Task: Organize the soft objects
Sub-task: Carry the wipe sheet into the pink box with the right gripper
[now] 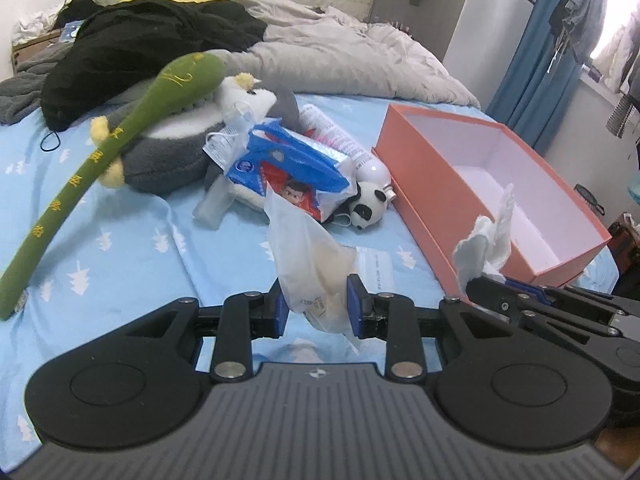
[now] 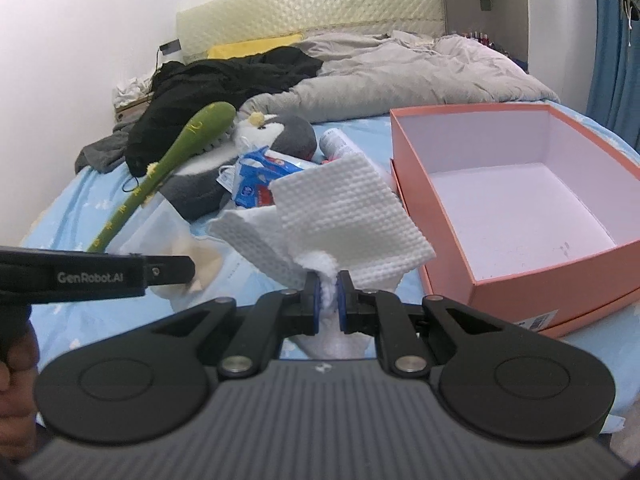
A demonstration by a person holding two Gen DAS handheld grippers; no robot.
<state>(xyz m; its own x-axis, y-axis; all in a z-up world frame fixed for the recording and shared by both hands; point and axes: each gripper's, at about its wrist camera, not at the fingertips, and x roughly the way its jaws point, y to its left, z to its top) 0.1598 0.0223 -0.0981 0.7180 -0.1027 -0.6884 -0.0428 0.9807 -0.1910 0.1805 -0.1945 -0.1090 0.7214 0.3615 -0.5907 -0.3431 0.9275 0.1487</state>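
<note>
**Holding a towel and a plastic bag over the bed**

Gripping a white textured paper towel [image 2: 348, 216], our right gripper [image 2: 329, 298] has its jaws nearly shut on the towel's bunched lower end, and the sheet fans upward in folds above the fingers. We hold it above the blue bedsheet [image 1: 132, 248], just beside the near left corner of the open orange box [image 2: 516, 288], whose white inside shows bare. In the left wrist view the same towel [image 1: 490, 236] stands up against the box's long side.

Our left gripper [image 1: 318, 308] pinches a translucent plastic bag [image 1: 308, 256] between its blue pads, with the jaws at a middling width; something pale tan shows through the film.

Beyond the bag lies a pile on the sheet: a blue-and-white plastic packet [image 1: 288, 168], a small panda plush [image 1: 366, 206] touching it, a white tube with pink print [image 1: 344, 140], and a grey-and-white penguin plush [image 1: 188, 140]. A long green plush stick with yellow lettering [image 1: 100, 160] leans across the penguin. Farther back we see black clothing [image 1: 152, 44] and a rumpled grey duvet [image 1: 352, 56].
</note>
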